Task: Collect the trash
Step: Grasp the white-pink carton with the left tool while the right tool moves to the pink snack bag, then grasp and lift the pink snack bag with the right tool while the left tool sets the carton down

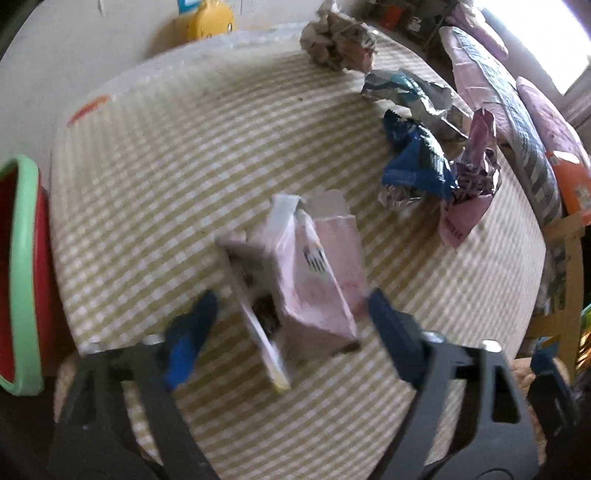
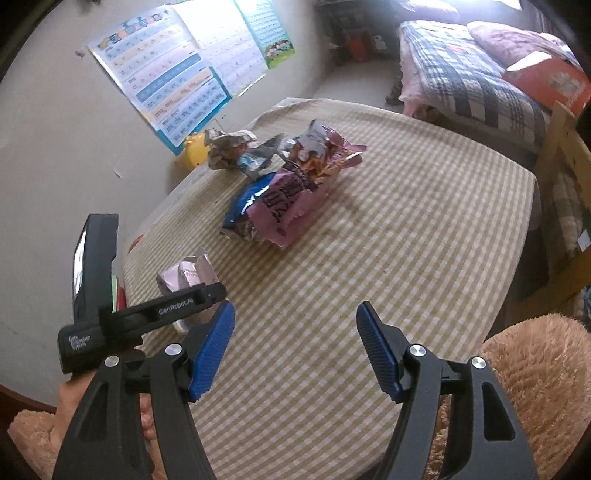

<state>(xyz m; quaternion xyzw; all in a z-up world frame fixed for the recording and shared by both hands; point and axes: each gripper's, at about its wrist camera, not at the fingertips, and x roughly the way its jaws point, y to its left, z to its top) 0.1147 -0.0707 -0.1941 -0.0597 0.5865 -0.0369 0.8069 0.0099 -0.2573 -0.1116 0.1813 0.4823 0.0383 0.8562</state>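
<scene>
A crushed pink carton (image 1: 310, 273) lies on the checked table (image 1: 184, 166), between the fingers of my open left gripper (image 1: 291, 314), which does not grip it. It also shows in the right wrist view (image 2: 188, 275), partly behind the left gripper body. Further off lie a blue wrapper (image 1: 417, 162), a pink snack bag (image 1: 469, 184), a silver-blue wrapper (image 1: 410, 92) and a crumpled paper ball (image 1: 336, 40). The same pile shows in the right wrist view: the pink bag (image 2: 295, 192), the blue wrapper (image 2: 247, 203). My right gripper (image 2: 295, 343) is open and empty above the table's near side.
A red bin with a green rim (image 1: 22, 273) stands at the table's left edge. A yellow toy (image 1: 210, 22) sits behind the table by the wall. A bed with checked quilts (image 2: 469, 70) is at the right. A brown plush (image 2: 535, 369) lies at the near right.
</scene>
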